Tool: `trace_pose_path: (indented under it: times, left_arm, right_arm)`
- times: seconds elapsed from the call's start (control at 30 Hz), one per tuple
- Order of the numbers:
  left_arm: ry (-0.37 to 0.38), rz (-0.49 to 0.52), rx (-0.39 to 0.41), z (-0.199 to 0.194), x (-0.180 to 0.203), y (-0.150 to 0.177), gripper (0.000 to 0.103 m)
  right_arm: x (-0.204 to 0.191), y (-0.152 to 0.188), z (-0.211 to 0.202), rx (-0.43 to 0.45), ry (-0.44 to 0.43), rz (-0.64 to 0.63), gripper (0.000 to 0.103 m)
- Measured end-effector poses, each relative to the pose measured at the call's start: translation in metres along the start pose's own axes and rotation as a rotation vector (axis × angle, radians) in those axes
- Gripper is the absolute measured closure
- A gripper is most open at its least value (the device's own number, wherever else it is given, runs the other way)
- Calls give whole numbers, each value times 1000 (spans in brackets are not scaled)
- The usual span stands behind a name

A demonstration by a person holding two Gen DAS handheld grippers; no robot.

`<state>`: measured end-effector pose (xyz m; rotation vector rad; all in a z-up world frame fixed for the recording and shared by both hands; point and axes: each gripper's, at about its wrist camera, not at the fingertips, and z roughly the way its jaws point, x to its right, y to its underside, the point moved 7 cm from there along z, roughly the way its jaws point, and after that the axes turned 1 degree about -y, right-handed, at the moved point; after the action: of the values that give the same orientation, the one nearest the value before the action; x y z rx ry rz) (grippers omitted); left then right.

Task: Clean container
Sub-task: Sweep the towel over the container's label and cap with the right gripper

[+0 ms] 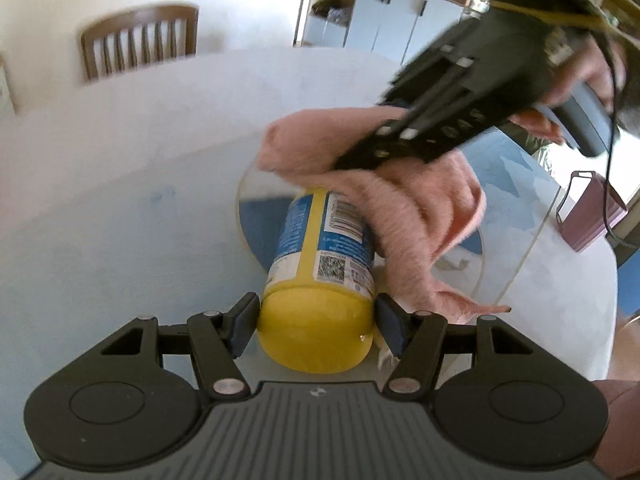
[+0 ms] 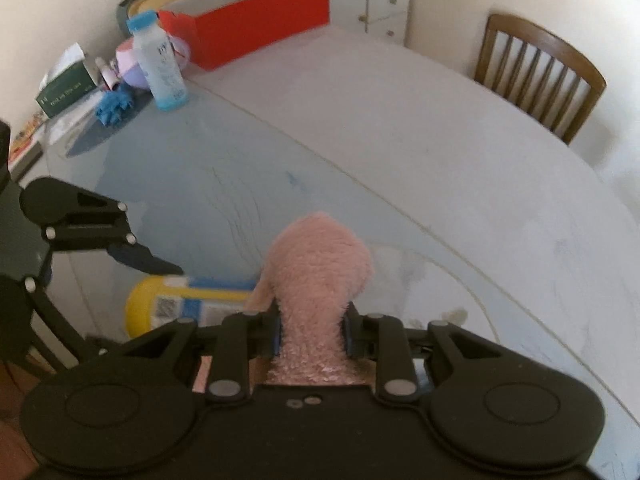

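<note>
A yellow container [image 1: 316,280] with a blue and white label lies on its side over the table. My left gripper [image 1: 316,326] is shut on its yellow base end. The container [image 2: 188,306] also shows low left in the right wrist view, with a left finger [image 2: 148,262] above it. My right gripper [image 2: 312,330] is shut on a pink fluffy cloth [image 2: 320,272]. In the left wrist view that cloth [image 1: 404,208] drapes over the container's far end and right side, under the right gripper [image 1: 352,162]. The container's far end is hidden by the cloth.
The white table [image 2: 400,140] carries a round glass plate [image 1: 256,208] beneath the container. At the back left stand a red box [image 2: 256,20], a blue-capped bottle [image 2: 160,68], a tissue box [image 2: 64,88] and a blue rag [image 2: 116,104]. A wooden chair [image 2: 540,76] stands behind; a maroon holder [image 1: 588,212] sits right.
</note>
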<state>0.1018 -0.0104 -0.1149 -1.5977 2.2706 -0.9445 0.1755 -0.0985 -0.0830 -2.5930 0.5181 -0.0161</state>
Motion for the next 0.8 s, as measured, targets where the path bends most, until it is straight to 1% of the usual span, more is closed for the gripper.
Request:
trace_pose_path:
  times: [0.13, 0.27, 0.4, 0.5, 0.6, 0.7, 0.8]
  left_arm:
    - [20, -34, -6, 2, -5, 4, 39]
    - [31, -82, -13, 2, -10, 6, 38]
    - [34, -132, -14, 2, -14, 9, 38]
    - [32, -179, -2, -2, -17, 9, 38]
    - [58, -235, 6, -7, -18, 8, 36]
    - [89, -301, -1, -7, -22, 8, 35]
    - [104, -348, -16, -2, -23, 8, 35]
  right_arm:
    - [-3, 20, 13, -47, 10, 10, 79]
    - [-11, 46, 24, -107, -11, 16, 79]
    - [-14, 56, 15, -116, -8, 11, 79]
    - [-7, 45, -7, -63, 13, 26, 79]
    - [-8, 26, -30, 11, 5, 16, 78]
    - [-23, 5, -41, 60, -51, -25, 78]
    - [-46, -13, -41, 71, -105, -100, 78]
